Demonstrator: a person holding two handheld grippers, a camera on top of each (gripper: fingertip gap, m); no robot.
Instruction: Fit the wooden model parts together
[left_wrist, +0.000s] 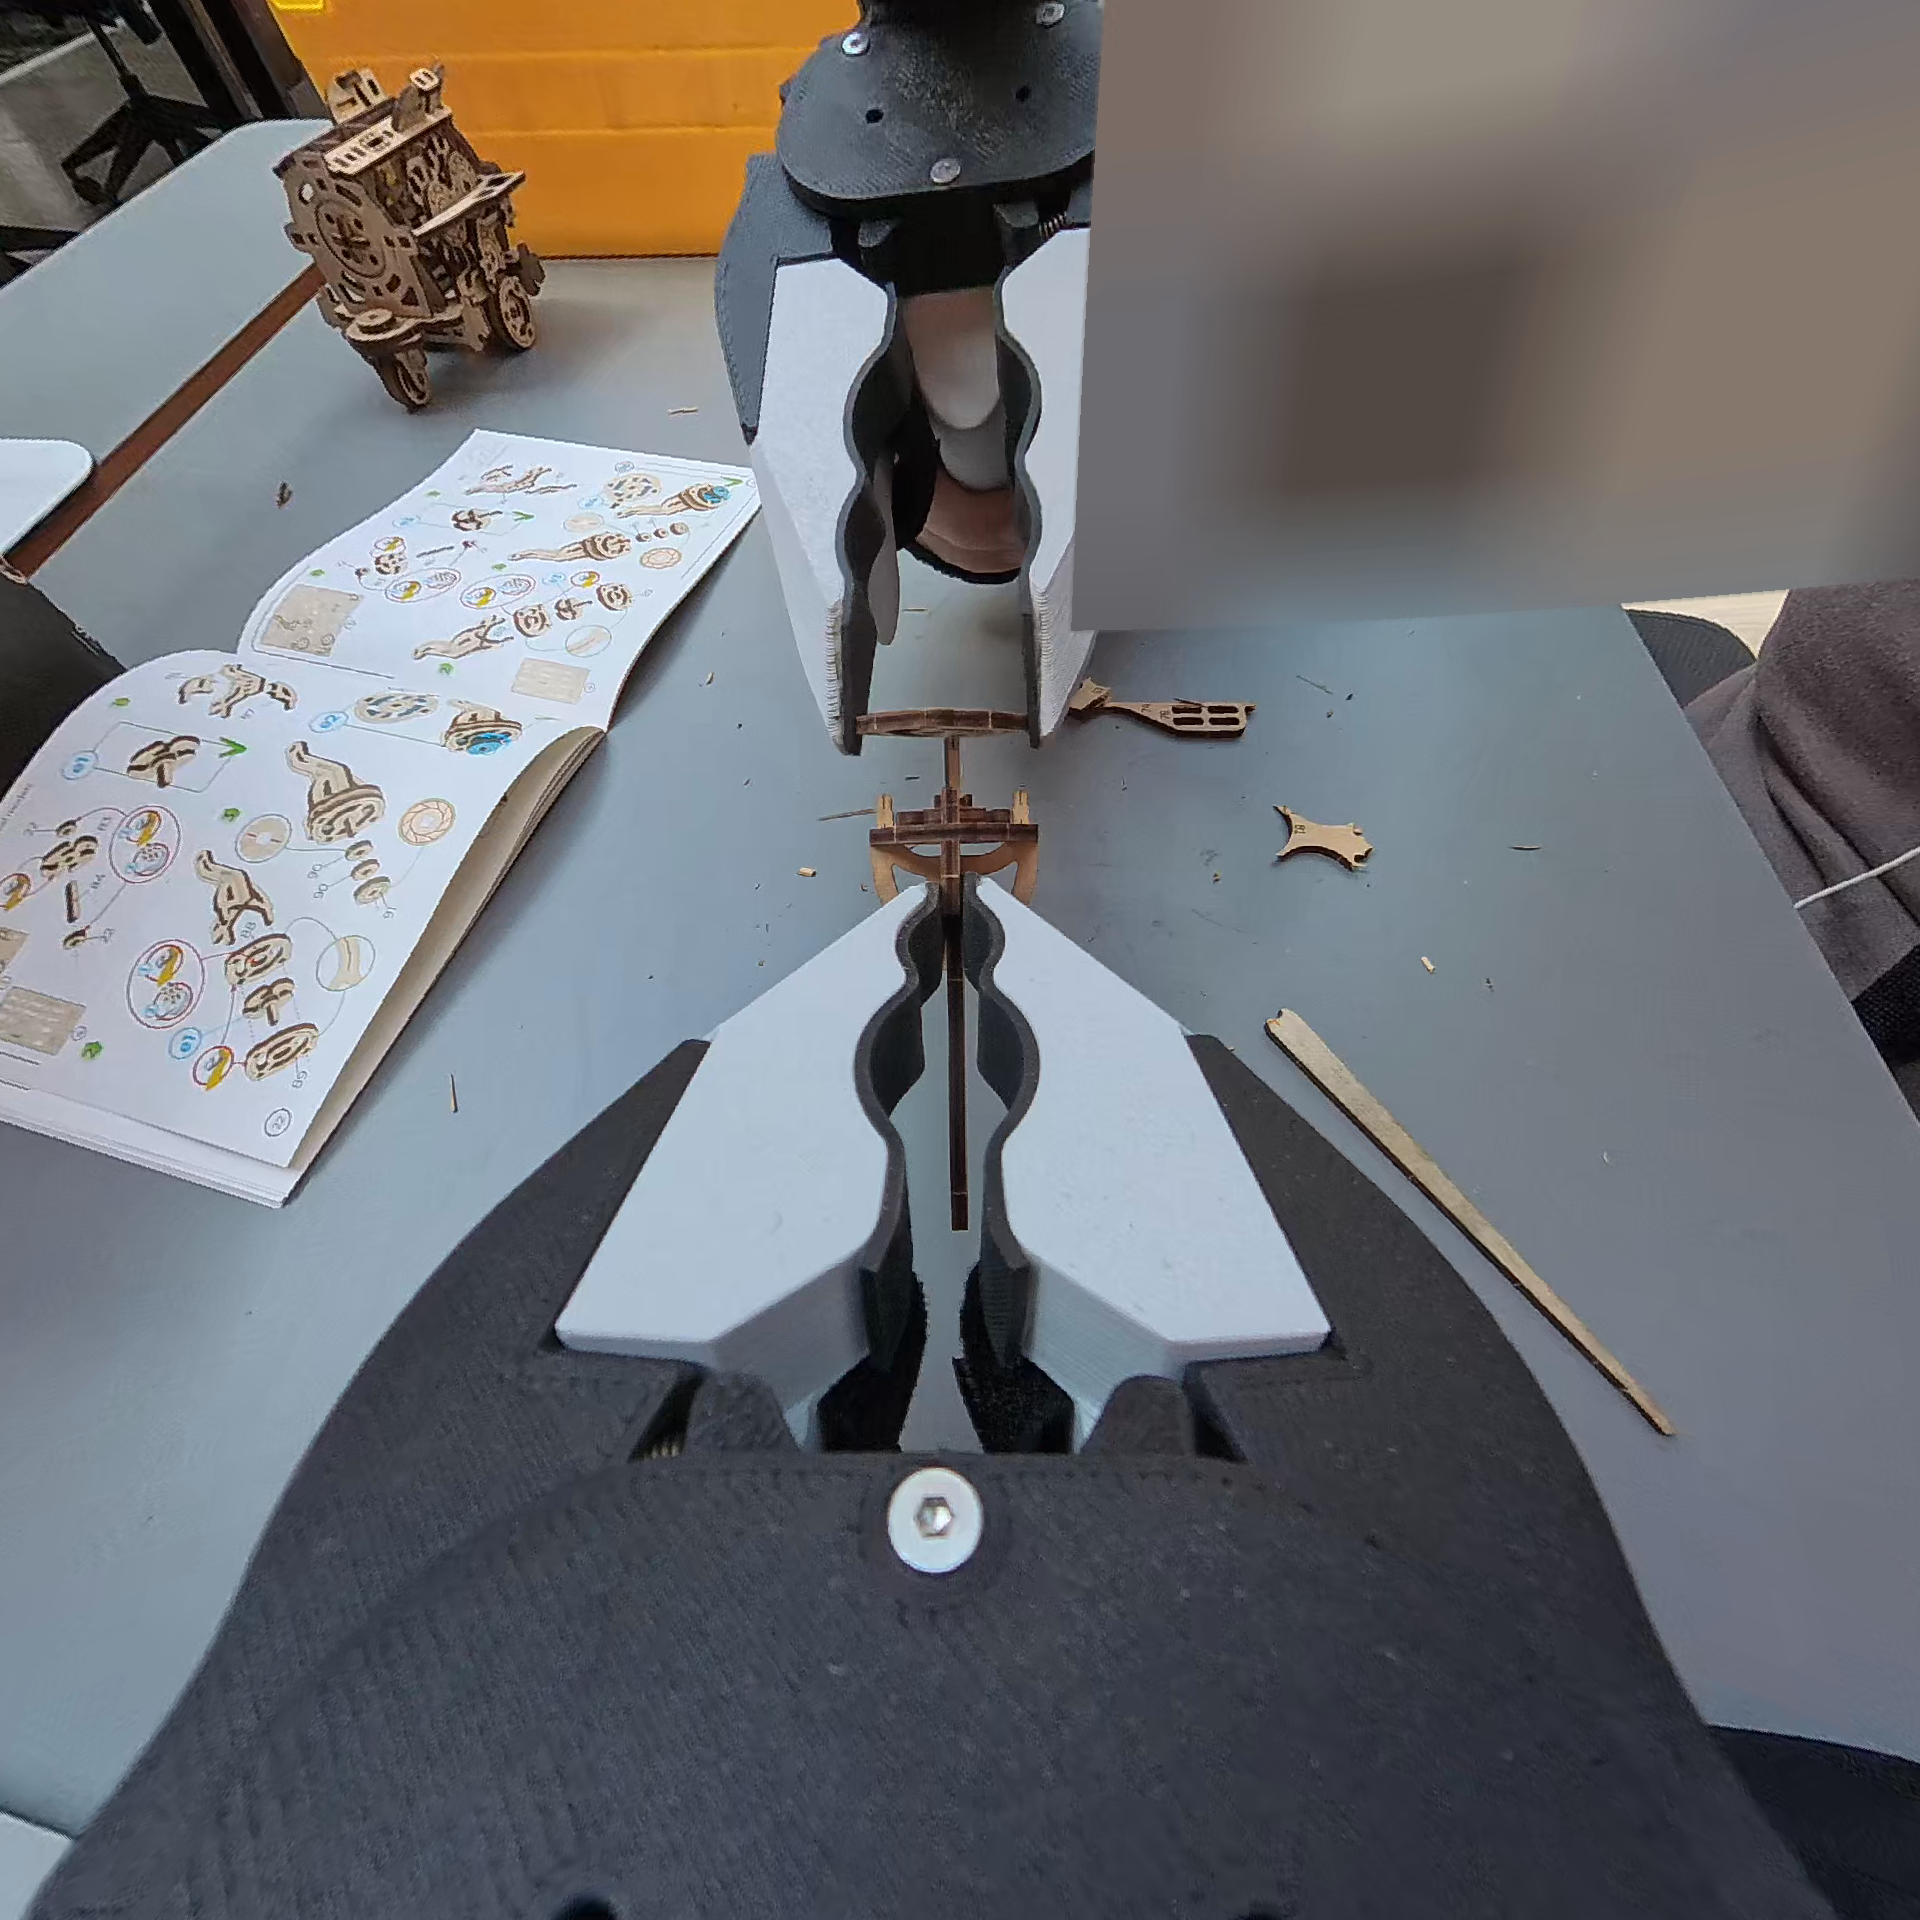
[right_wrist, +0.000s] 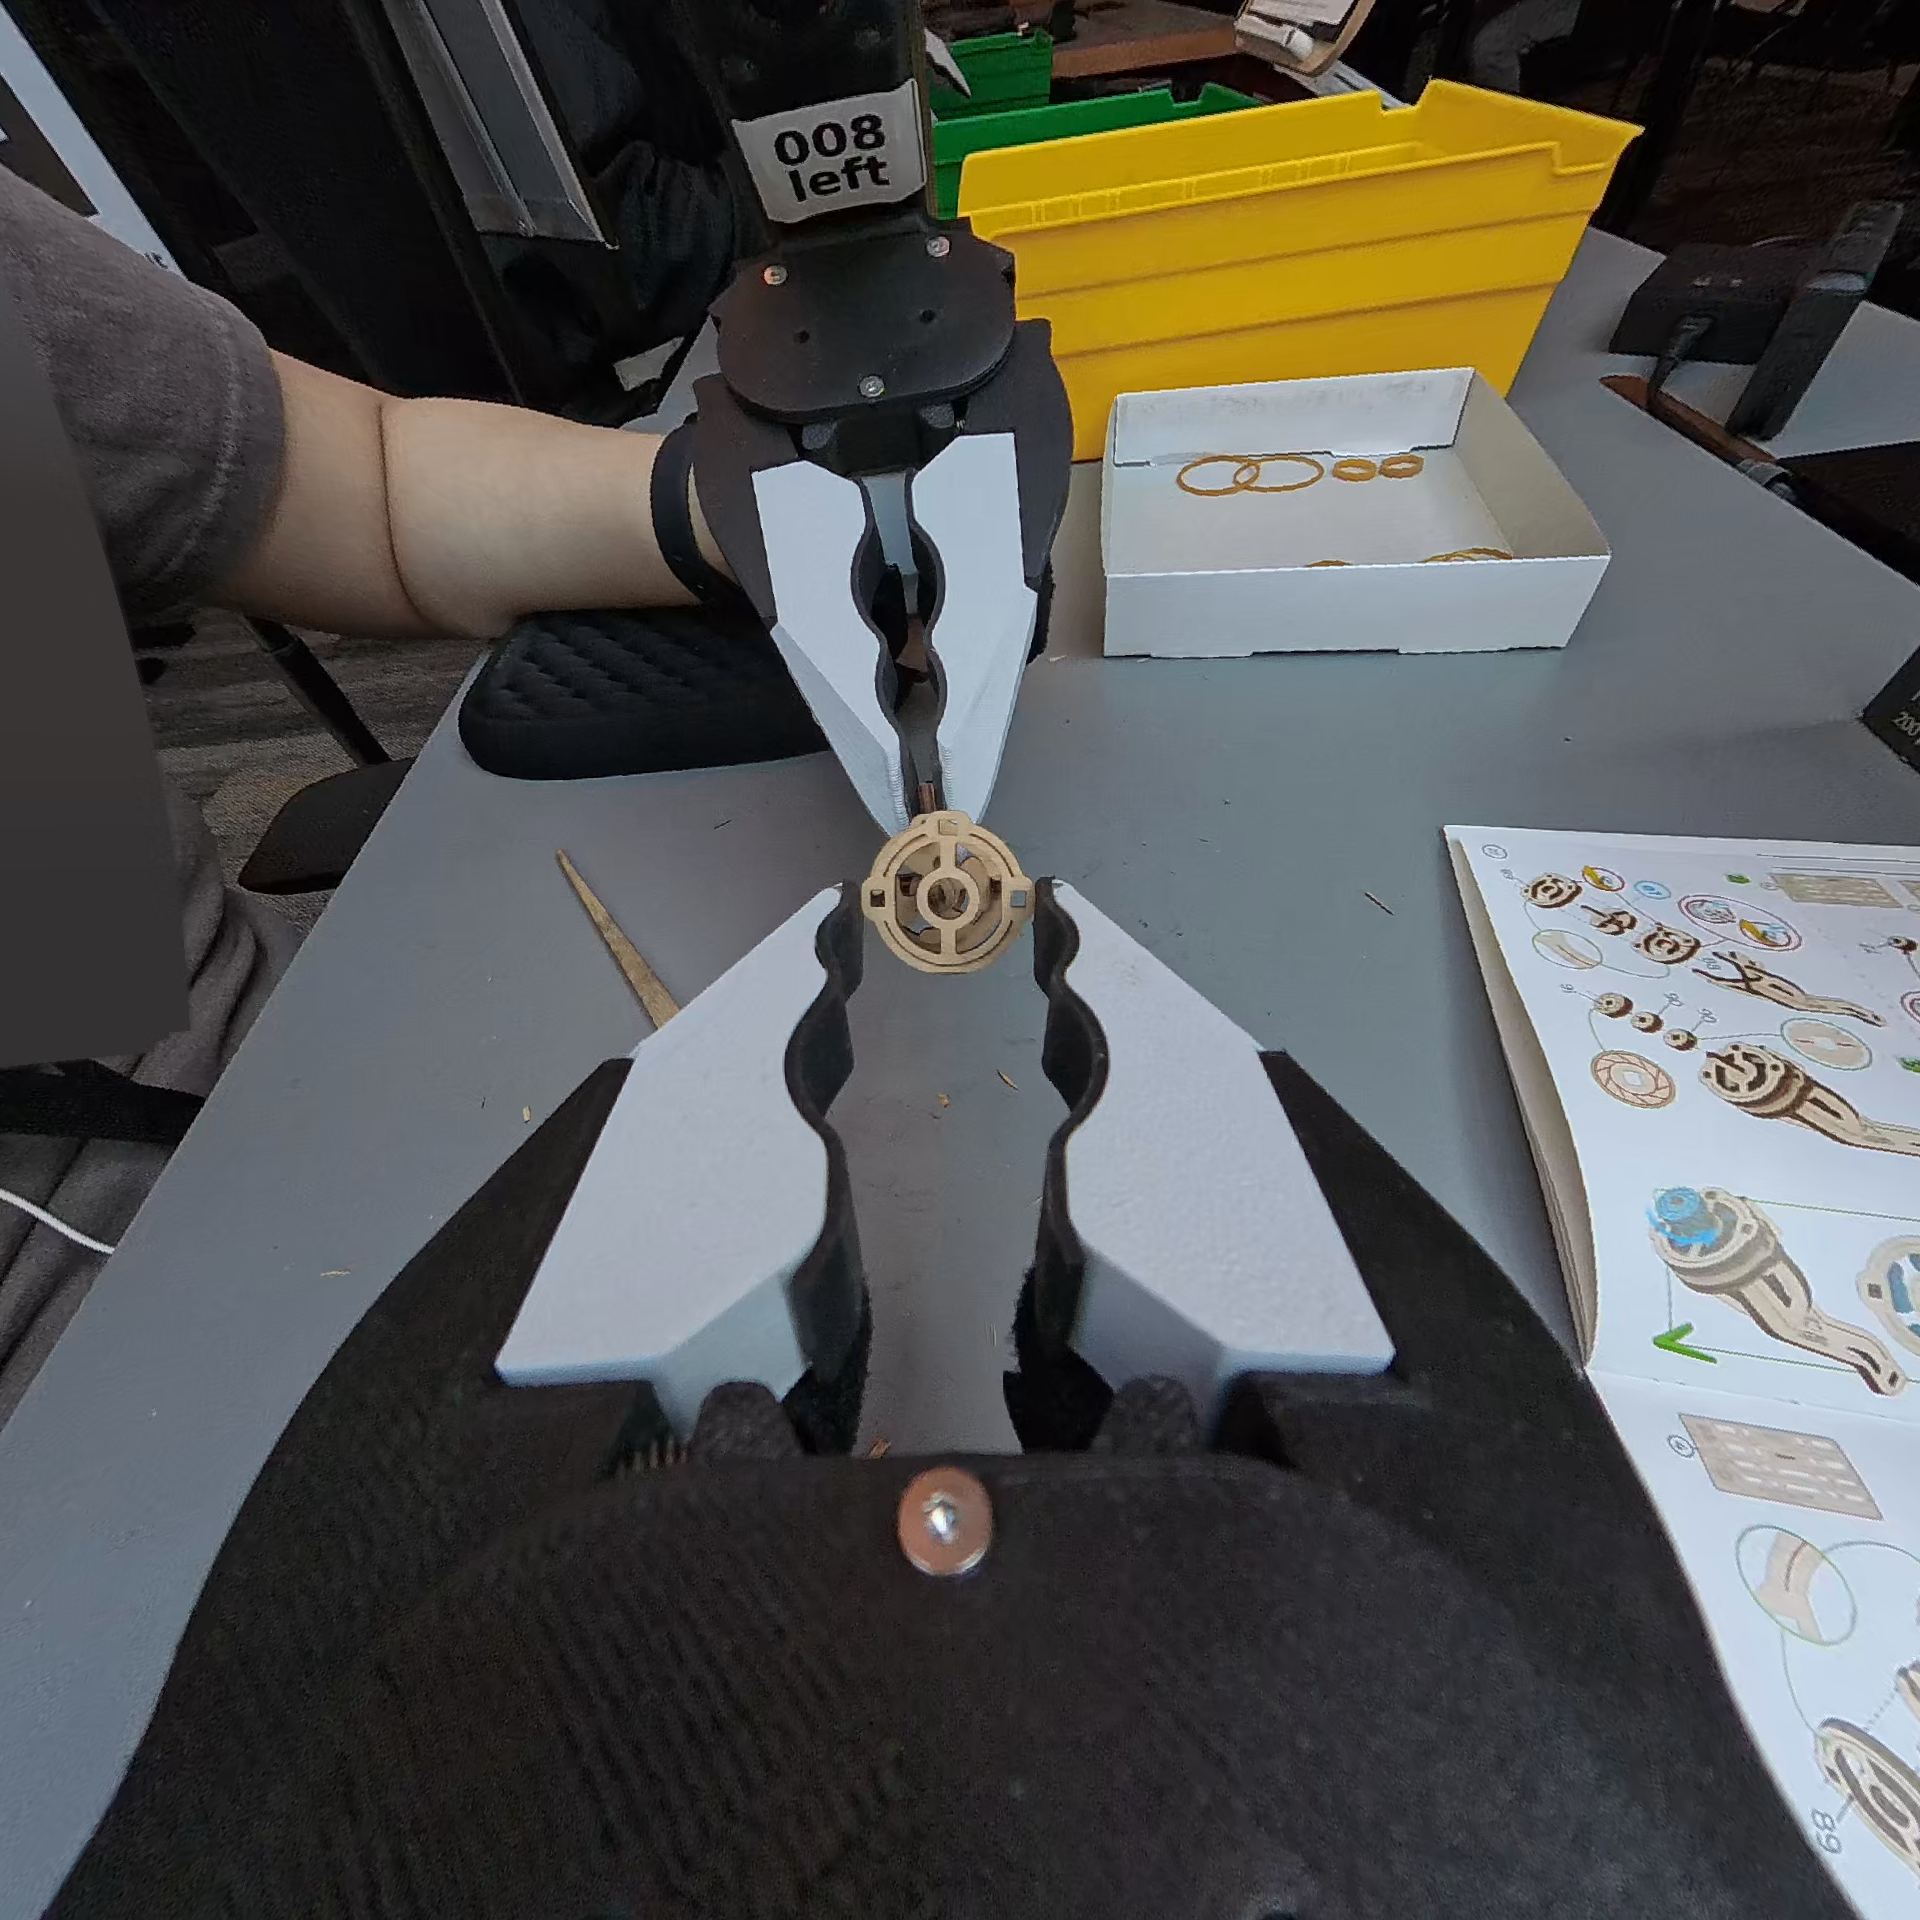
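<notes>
My left gripper (left_wrist: 951, 896) is shut on a thin flat wooden stick (left_wrist: 956, 1091) that carries a small cross-shaped wooden assembly (left_wrist: 954, 831) at its tip. A thin pin (left_wrist: 952, 764) runs from that assembly to a round wooden ring part (right_wrist: 945, 894), which is seen edge-on in the left wrist view (left_wrist: 945, 721). My right gripper (right_wrist: 945, 906) is shut on the ring part's rim. The two grippers face each other tip to tip above the grey table (left_wrist: 1455, 727). The left gripper also shows in the right wrist view (right_wrist: 928, 805), and the right gripper in the left wrist view (left_wrist: 945, 732).
An open instruction booklet (left_wrist: 312, 831) lies on one side of the grippers and also shows in the right wrist view (right_wrist: 1714, 1143). A built wooden model (left_wrist: 416, 229) stands beyond it. A long wooden sliver (left_wrist: 1455, 1216) and loose wooden pieces (left_wrist: 1320, 836) lie on the table. A white box (right_wrist: 1351, 603) holding rubber bands and a yellow bin (right_wrist: 1299, 239) stand behind. My two grippers' fingertips are within a few centimetres of each other.
</notes>
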